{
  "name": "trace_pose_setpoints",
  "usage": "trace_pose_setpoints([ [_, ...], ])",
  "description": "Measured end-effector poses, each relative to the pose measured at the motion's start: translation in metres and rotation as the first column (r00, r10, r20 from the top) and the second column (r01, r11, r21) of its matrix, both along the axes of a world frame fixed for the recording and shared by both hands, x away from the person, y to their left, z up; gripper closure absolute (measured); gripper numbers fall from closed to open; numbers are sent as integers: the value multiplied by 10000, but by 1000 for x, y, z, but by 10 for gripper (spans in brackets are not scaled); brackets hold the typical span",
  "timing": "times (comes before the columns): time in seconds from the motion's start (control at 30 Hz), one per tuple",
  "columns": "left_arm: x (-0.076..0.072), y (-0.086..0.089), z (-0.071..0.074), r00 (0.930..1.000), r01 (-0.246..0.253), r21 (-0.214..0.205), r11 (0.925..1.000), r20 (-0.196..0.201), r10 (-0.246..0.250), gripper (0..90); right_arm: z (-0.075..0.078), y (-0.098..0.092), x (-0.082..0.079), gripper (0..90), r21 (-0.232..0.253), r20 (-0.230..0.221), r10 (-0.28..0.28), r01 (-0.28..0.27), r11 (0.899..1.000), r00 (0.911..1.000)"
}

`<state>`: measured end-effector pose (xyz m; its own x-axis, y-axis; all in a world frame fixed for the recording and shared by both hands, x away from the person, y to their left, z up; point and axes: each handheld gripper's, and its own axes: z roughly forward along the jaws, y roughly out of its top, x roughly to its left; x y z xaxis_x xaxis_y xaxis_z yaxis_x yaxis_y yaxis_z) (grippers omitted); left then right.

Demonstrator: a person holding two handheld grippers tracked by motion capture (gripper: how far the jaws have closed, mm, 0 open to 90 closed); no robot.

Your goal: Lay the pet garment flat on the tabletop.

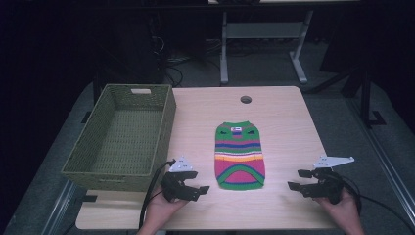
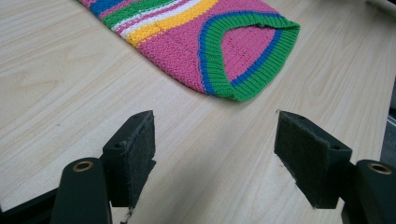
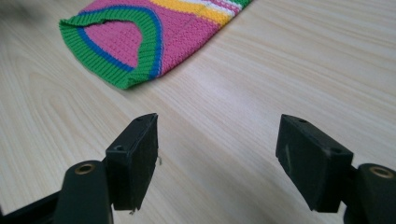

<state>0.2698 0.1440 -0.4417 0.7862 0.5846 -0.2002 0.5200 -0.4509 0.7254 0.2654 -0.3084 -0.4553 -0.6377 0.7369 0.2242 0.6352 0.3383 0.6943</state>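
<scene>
High view: a small striped knitted sweater in green, pink, yellow and blue (image 1: pixel 239 155) is laid flat mid-table, its white neck label too small to be read.

The left gripper (image 1: pixel 198 181) and right gripper (image 1: pixel 298 179) are held either side of its hem, jaws spread wide, nothing gripped or touched. A green woven basket (image 1: pixel 122 174) is set at the light wooden table's (image 1: pixel 284 117) left edge.
</scene>
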Motion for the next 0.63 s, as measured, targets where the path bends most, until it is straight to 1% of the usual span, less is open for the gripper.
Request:
trace_pose_setpoints([
  [0.1,-2,2,-1,10000,-11,52,10000,-24,11,283,-2,-4,-3,288,-26,-29,-111,111,9999,9999],
  [0.13,-2,3,-1,10000,-11,80,10000,-28,11,280,-2,-6,-4,288,-61,28,-142,143,9999,9999],
  [0.27,-5,7,-3,9999,-123,12,9999,-105,123,274,-3,-13,-10,283,46,6,-312,312,9995,9995],
  [0.3,-5,9,-4,10000,-54,94,9999,-77,55,271,-3,-14,-11,279,68,55,-312,311,9995,9995],
  [0.4,-9,12,-6,9998,-187,86,9998,-90,188,266,-4,-18,-17,275,127,130,-383,382,9992,9992],
  [0.5,-12,18,-5,9998,-197,6,9998,31,197,267,-4,-21,-25,271,248,263,-454,448,9987,9986],
  [0.57,-14,20,-4,9995,-301,-267,9992,-16,300,268,-6,-24,-31,265,432,241,-504,493,9978,9984],
  [0.6,-14,19,-3,9995,-310,-313,9990,2,310,269,-6,-26,-34,264,567,221,-508,495,9972,9985],
  [0.63,-13,18,-3,9995,-291,-200,9994,145,294,269,-7,-27,-36,264,659,174,-501,488,9966,9986],
])
